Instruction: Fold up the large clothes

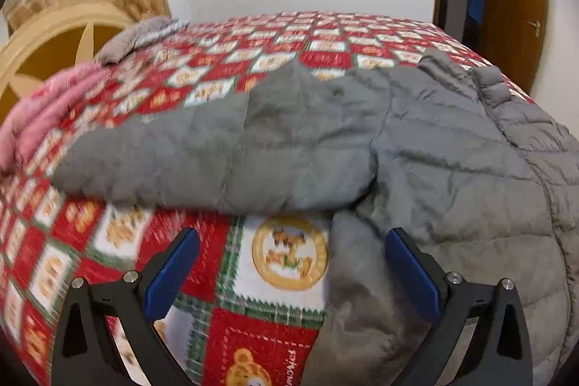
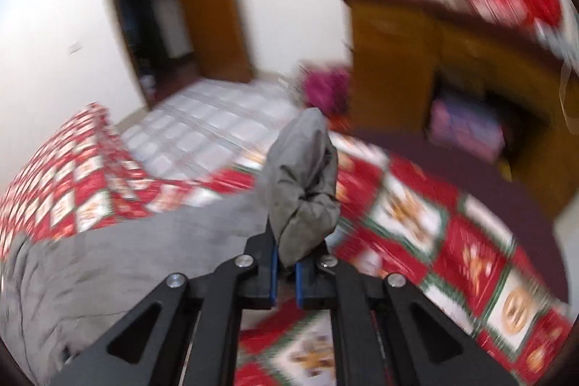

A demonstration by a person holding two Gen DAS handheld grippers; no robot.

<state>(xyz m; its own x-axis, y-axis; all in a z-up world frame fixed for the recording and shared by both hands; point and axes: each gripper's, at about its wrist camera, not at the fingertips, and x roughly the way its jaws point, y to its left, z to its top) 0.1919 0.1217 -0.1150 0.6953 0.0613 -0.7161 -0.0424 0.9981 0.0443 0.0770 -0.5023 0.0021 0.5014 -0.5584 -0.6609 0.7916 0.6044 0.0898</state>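
From the left wrist view, the left gripper (image 1: 291, 263) hangs over the near edge of the bed with its jaws wide apart and nothing pinched; a fold of the grey quilted jacket (image 1: 416, 147) lies between the blue pads (image 1: 412, 268) without being pressed. The jacket is spread across the red patchwork quilt (image 1: 275, 295), its body to the right and one sleeve stretched leftward. A pink bundle (image 1: 43, 111) sits at the far left, a grey cloth (image 1: 134, 38) beyond it (both blurred).

From the right wrist view, the right gripper (image 2: 286, 272) has its jaws clamped together on a bunched end of the jacket (image 2: 304, 190), which stands up above the fingers. The rest of the jacket trails away to the near left over the quilt (image 2: 416, 216). A wooden cabinet (image 2: 452, 60) stands far right.
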